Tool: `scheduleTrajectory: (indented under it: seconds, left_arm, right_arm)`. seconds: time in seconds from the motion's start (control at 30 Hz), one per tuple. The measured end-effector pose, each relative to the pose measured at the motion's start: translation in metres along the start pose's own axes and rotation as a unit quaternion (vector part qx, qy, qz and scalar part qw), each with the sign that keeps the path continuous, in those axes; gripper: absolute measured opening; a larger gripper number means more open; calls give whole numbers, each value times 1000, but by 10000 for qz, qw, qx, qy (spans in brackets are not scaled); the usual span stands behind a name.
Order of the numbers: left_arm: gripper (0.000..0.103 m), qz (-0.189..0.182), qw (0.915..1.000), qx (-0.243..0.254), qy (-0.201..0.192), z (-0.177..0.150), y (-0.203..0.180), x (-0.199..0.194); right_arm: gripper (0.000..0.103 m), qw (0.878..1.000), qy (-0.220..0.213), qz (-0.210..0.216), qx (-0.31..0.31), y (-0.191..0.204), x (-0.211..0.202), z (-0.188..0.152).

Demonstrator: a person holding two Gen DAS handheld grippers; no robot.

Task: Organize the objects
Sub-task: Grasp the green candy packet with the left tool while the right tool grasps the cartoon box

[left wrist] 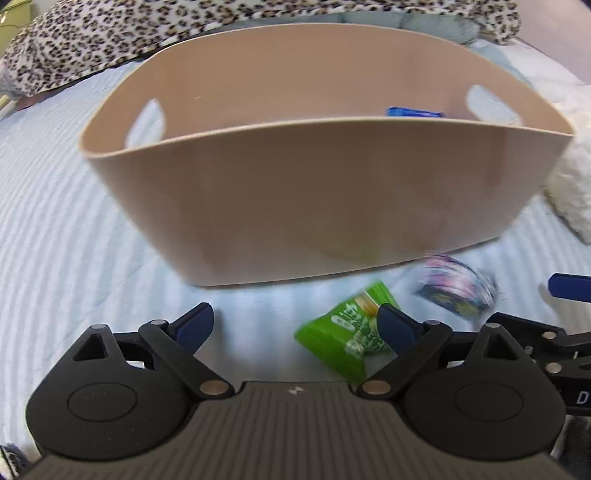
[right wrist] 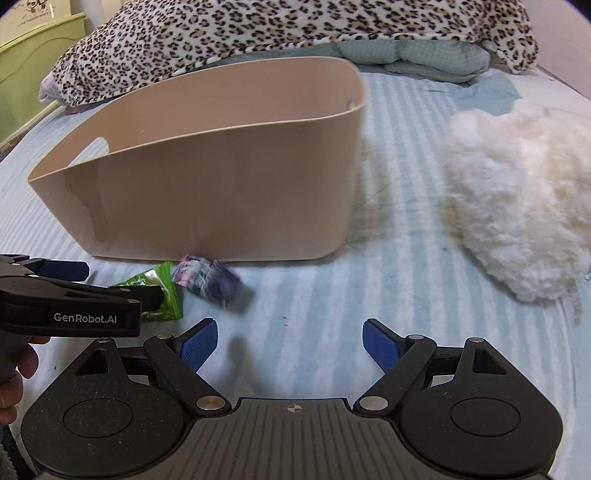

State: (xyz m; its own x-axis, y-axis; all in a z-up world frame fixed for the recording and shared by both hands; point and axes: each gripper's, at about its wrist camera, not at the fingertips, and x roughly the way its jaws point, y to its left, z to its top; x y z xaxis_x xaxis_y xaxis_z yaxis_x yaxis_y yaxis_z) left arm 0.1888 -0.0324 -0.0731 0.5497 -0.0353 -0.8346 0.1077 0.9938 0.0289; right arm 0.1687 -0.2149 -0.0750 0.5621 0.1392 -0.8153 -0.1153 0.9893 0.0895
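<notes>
A beige plastic bin (left wrist: 314,192) with handle cut-outs stands on the striped bedsheet; a blue packet (left wrist: 413,112) lies inside it. The bin also shows in the right wrist view (right wrist: 221,184). A green snack packet (left wrist: 343,332) lies in front of the bin, by the right finger of my open, empty left gripper (left wrist: 295,328). A purple-and-pink packet (left wrist: 454,284) lies to its right, blurred. In the right wrist view the green packet (right wrist: 162,291) and the purple packet (right wrist: 210,280) lie ahead left of my open, empty right gripper (right wrist: 290,343). The left gripper (right wrist: 70,280) reaches in from the left.
A fluffy white plush (right wrist: 517,192) lies right of the bin. A leopard-print blanket (right wrist: 277,29) and a teal quilt (right wrist: 424,55) are heaped behind it. A green cabinet (right wrist: 29,55) stands off the bed at far left.
</notes>
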Motion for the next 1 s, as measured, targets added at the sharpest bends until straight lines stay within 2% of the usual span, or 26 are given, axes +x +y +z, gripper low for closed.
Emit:
scheduleTrajectory:
  seconds: [0.2, 0.37, 0.53, 0.63, 0.67, 0.77, 0.83, 0.87, 0.93, 1.0]
  left_arm:
    - [96, -175, 9991, -370, 146, -1, 29, 5]
    - [96, -206, 9978, -539, 326, -6, 37, -1]
    - [96, -265, 9967, -575, 505, -9, 33, -6]
    - [95, -258, 9970, -497, 529, -11, 29, -5]
    - [94, -260, 9973, -466, 510, -11, 28, -5]
    - [78, -336, 9977, -423, 404, -13, 26, -7]
    - [56, -401, 9980, -343, 358, -12, 25, -10]
    - [53, -431, 9979, -325, 361, -11, 23, -12]
    - [33, -528, 9970, -410, 379, -3, 26, -13]
    - [24, -666, 9952, -597, 406, -1, 34, -15]
  right_arm:
    - [87, 9998, 57, 138, -138, 18, 15, 3]
    - [87, 9996, 79, 158, -237, 26, 25, 6]
    - [81, 9994, 89, 155, -301, 31, 30, 9]
    - [72, 9994, 67, 165, -307, 32, 30, 8]
    - [66, 9993, 61, 181, -309, 32, 30, 8]
    - [54, 9991, 34, 194, -379, 34, 30, 8]
    - [46, 9987, 36, 228, -451, 36, 29, 8]
    - [40, 9984, 38, 249, -502, 37, 30, 8]
    - [30, 9978, 43, 291, -601, 41, 29, 9]
    - [25, 9973, 46, 301, -664, 44, 27, 9]
